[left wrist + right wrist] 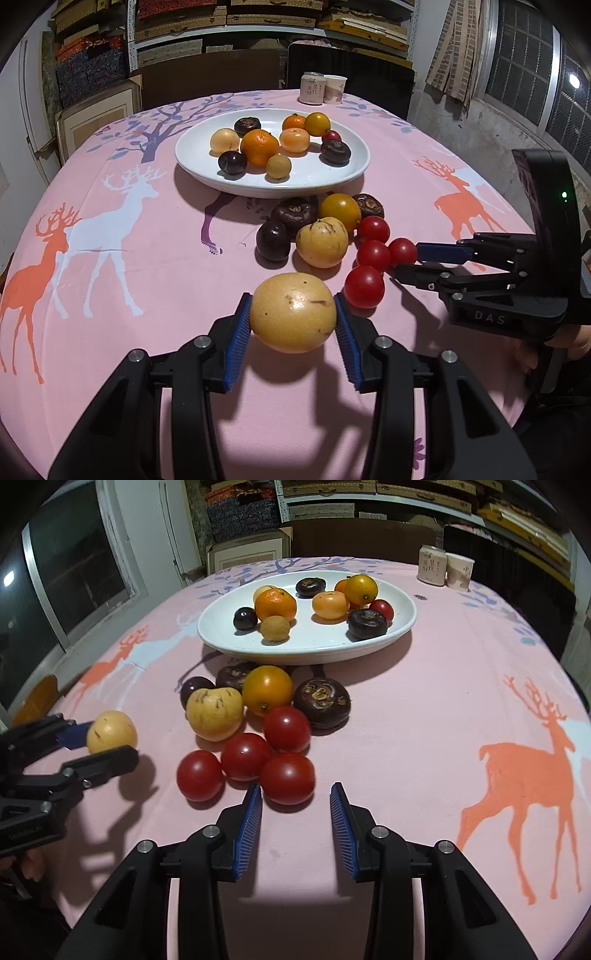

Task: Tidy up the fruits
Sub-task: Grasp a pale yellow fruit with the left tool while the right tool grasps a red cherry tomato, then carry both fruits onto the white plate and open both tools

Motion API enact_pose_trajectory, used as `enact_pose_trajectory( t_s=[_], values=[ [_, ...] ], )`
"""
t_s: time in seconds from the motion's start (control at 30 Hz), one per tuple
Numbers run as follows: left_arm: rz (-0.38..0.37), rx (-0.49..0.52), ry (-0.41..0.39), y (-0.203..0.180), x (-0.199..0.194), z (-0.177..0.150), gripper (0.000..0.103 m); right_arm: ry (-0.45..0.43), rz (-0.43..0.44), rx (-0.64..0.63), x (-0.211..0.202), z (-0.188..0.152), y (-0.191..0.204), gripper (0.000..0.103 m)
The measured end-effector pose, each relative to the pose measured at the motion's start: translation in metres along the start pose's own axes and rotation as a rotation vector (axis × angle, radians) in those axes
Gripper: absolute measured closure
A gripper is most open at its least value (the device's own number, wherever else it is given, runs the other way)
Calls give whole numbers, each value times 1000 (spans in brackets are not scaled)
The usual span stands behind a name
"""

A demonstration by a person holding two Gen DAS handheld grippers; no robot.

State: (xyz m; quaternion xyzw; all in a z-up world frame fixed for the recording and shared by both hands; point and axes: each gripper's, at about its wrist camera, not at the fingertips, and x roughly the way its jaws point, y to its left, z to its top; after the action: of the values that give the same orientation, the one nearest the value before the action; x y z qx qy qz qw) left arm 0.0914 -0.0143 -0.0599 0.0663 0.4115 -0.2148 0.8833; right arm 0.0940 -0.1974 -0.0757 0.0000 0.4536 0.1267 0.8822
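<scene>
room: shelves stacked with flat boxes behind a round table under a pink deer-print cloth.
left wrist view: left gripper pinches a yellow fruit between its blue pads, in front of the loose pile. white plate beyond already holds oranges and dark fruits.
right wrist view: right gripper has its jaws parted with nothing between the pads. the nearest cherry tomato lies just ahead, toward the left pad and not centred. three more tomatoes and a pale fruit crowd beside it.
risk, judged: closing off-centre could squirt the tomato sideways into its neighbours and set the cluster rolling; squeezing hard could split its skin.
risk, judged: the round yellow fruit could slip on the way to the plate.
</scene>
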Motion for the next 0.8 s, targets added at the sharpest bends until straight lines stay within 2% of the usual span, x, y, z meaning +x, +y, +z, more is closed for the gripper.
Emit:
enact_pose_trajectory(
  t_s=[0.23, 0.33, 0.43, 0.8],
  values=[
    [-1, -3, 13, -2, 1, -2, 60, 4, 31, -29, 8, 11, 2, 64],
    [1, -2, 8, -2, 0, -2, 60, 7, 34, 0, 10, 12, -3, 73],
    [4, -8, 5, 0, -1, -1, 60, 3, 31, 13, 6, 9, -4, 73],
    [0, -27, -38, 5, -12, 8, 60, -77, 64, 77, -31, 4, -19, 73]
  ],
)
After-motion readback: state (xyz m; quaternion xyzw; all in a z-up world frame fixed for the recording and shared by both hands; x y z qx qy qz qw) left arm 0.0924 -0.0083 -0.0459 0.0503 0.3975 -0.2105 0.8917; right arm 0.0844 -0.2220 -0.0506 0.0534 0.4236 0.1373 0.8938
